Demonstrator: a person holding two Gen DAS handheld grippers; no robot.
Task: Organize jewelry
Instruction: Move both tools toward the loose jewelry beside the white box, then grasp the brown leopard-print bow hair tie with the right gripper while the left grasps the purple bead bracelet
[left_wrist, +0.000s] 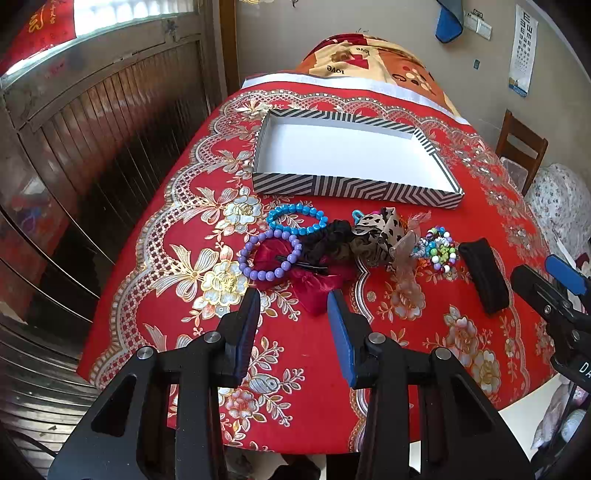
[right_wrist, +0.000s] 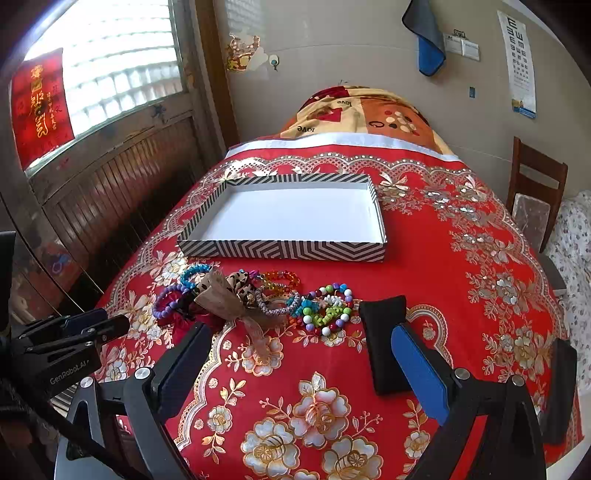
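Note:
A striped black-and-white box (left_wrist: 354, 188) (right_wrist: 284, 251) with a bare white floor sits on the red tablecloth. In front of it lies a heap of jewelry: a blue bead bracelet (left_wrist: 295, 219), a purple bead bracelet (left_wrist: 267, 254) (right_wrist: 166, 301), a red bow clip (left_wrist: 314, 277), dark and leopard scrunchies (left_wrist: 373, 236), multicolored bead bracelets (left_wrist: 439, 249) (right_wrist: 327, 308) and a black pouch (left_wrist: 484, 275) (right_wrist: 384, 343). My left gripper (left_wrist: 295, 301) is open and empty just short of the red bow. My right gripper (right_wrist: 299, 336) is open and empty, its right finger over the pouch.
The table has a red floral cloth (right_wrist: 480, 295). A wooden chair (right_wrist: 535, 192) stands at the right. A wooden door and window (right_wrist: 110, 166) are on the left. A blanket-covered mound (right_wrist: 362, 114) lies behind the table.

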